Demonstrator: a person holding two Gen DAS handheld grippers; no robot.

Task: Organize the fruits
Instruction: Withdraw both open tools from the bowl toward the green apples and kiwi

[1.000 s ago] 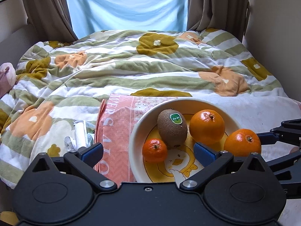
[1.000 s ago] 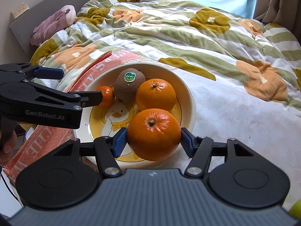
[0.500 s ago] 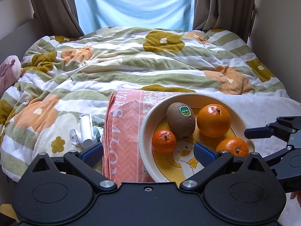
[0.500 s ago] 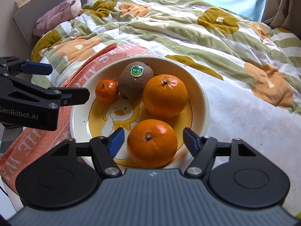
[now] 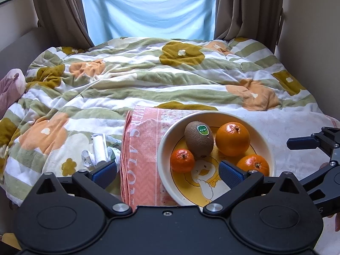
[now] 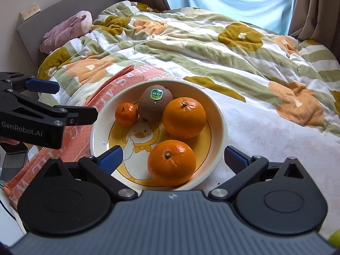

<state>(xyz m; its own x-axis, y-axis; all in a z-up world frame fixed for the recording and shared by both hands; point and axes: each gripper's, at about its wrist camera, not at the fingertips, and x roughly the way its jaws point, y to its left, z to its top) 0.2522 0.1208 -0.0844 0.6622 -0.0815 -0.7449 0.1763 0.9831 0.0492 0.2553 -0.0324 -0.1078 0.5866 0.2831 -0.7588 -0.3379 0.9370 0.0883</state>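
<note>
We are looking down a bed covered by a striped, flowered quilt [image 6: 212, 48], a blue-curtained window behind it. At far left a pink plush toy [image 6: 65, 29] lies by the headboard. Next comes our left gripper [image 5: 167, 171], its blue-padded fingers spread wide with nothing between them, hovering over a folded pink towel [image 5: 140, 148]; some crumpled white wrappers [image 5: 97, 150] lie just left of that towel.

Moving right, a cream bowl [image 6: 221, 125] with a duck drawing inside sits partly on the towel. It holds four fruits: a small mandarin [image 6: 126, 114] at left, touching a brown kiwi [image 6: 154, 103] with a green sticker, then a large orange [image 6: 184, 118] touching the kiwi, and nearest us a second orange [image 6: 171, 162] resting against the bowl's near wall.

That near orange is what has changed. A second ago our right gripper [image 6: 172, 157] pinched it just above the bowl's edge; now the jaws stand fully spread, well clear on both sides, and the fruit lies free in the bowl. The right gripper has drawn back slightly.

We judge this placement finished. At the far right bottom corner of the right view a sliver of something yellow-green [image 6: 334, 238] shows; it may be another fruit to collect, though we cannot tell.
</note>
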